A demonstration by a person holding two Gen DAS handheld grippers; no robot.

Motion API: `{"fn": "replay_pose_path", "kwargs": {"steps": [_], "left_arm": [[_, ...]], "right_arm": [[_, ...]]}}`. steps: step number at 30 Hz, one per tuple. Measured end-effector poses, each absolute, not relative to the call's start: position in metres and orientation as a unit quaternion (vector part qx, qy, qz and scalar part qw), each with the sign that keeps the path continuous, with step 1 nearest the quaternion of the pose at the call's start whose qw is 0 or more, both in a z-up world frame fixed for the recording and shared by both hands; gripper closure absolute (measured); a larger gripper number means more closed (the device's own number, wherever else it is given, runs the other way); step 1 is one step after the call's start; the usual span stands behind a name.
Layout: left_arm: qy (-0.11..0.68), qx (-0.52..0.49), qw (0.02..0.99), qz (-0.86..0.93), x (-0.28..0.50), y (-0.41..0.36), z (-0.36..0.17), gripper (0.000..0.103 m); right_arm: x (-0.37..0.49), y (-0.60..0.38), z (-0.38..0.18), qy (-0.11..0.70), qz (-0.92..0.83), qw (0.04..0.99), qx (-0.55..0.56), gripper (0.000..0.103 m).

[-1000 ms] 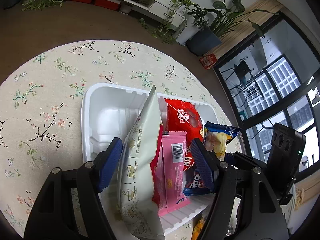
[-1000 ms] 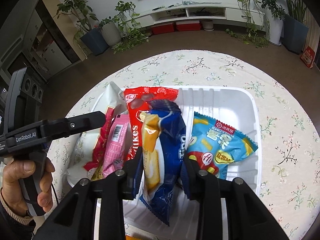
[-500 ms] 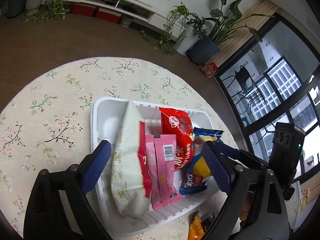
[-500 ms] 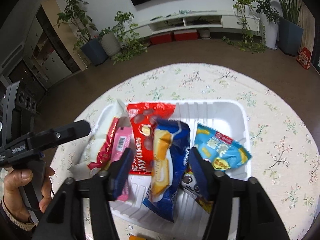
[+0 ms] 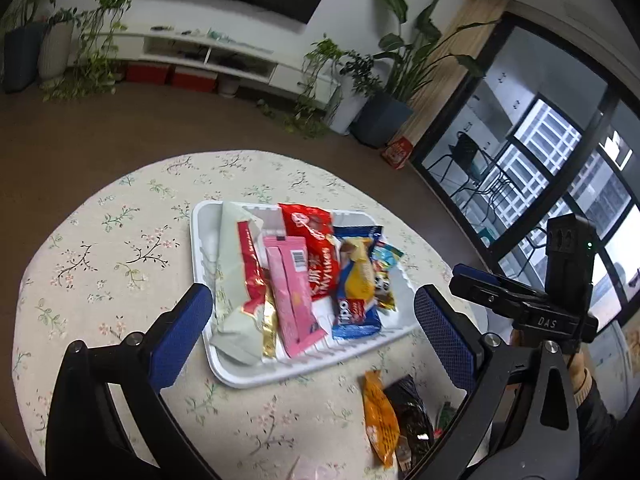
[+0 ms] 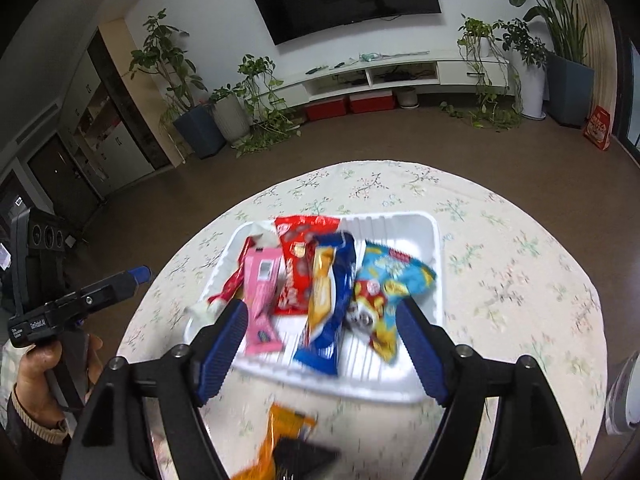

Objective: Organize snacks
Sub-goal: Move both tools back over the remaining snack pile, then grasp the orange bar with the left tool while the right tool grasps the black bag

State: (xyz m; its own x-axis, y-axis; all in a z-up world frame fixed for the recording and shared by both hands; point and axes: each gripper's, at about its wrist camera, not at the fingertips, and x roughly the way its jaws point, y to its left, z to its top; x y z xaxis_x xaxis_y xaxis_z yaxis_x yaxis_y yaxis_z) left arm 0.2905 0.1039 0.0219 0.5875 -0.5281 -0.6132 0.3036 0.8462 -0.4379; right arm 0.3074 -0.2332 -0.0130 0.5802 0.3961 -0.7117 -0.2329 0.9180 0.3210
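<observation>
A white tray (image 5: 200,264) on the flowered table holds several snack packs in a row: a pale green bag (image 5: 230,280), a pink bar (image 5: 292,300), a red pack (image 5: 316,252), a blue and yellow pack (image 5: 356,292) and a light blue pack (image 6: 394,284). The tray also shows in the right wrist view (image 6: 404,224). My left gripper (image 5: 314,324) is open and empty, raised above the tray's near edge. My right gripper (image 6: 322,344) is open and empty, raised above the tray's near edge. An orange pack (image 5: 380,412) and a black pack (image 5: 412,416) lie on the table outside the tray.
The round table has a flowered cloth (image 5: 100,248) with bare cloth left of the tray. Beyond it are brown floor, potted plants (image 6: 200,120) and a low white TV shelf (image 6: 400,72). Glass doors stand at the right in the left wrist view.
Both grippers have opened wide and pulled back and up from the tray. The blue and yellow pack was let go and now lies in the tray. The pale green bag lies flatter.
</observation>
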Motion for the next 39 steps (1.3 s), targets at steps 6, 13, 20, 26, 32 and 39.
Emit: {"fn": "replay_pose_path", "kwargs": {"steps": [6,13,20,26,32,39], "left_arm": [[0.353,-0.126,0.894,-0.247,0.23,0.1,0.027,0.001],[0.364,-0.133,0.888,-0.25,0.166,0.096,0.016,0.001],[0.427,-0.15,0.86,-0.234,0.13,0.091,-0.012,0.001],[0.449,-0.125,0.857,-0.22,0.127,0.078,-0.023,0.001],[0.461,-0.089,0.854,-0.223,0.142,0.057,-0.017,0.001],[0.477,-0.06,0.85,-0.215,0.163,0.041,-0.019,0.001]], "right_arm": [[0.256,-0.244,-0.014,0.422,0.185,0.881,0.109,0.024],[0.202,-0.254,-0.027,0.432,0.177,0.874,0.135,0.024],[0.156,-0.246,-0.045,0.45,0.163,0.868,0.135,0.024],[0.144,-0.234,-0.056,0.469,0.161,0.86,0.125,0.032],[0.145,-0.211,-0.061,0.476,0.164,0.857,0.108,0.038],[0.168,-0.189,-0.076,0.506,0.149,0.846,0.074,0.044]]}}
